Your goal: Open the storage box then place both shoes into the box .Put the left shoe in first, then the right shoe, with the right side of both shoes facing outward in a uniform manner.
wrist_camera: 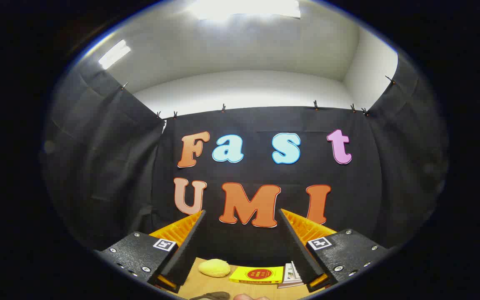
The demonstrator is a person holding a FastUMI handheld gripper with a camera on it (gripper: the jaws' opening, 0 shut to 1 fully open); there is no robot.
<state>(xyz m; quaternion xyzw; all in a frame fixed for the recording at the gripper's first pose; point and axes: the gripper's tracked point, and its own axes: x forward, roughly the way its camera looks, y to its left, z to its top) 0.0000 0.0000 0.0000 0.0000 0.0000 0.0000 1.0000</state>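
Evidently before step one: gripper (242,216) spread wide, empty, raised toward far wall; must dip to find box.

The hand-held gripper (242,246) has its fingers wide apart. Between them, on the worktop (198,285), a soft lump (214,268) lies left of a flat box (256,275).

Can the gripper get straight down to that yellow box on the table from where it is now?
Probably yes. The gripper has its jaws wide open with nothing between them, and the yellow box lies flat on the table just ahead, between a yellow sponge-like lump and a booklet. The gripper is pitched up at the wall and would need tilting down.
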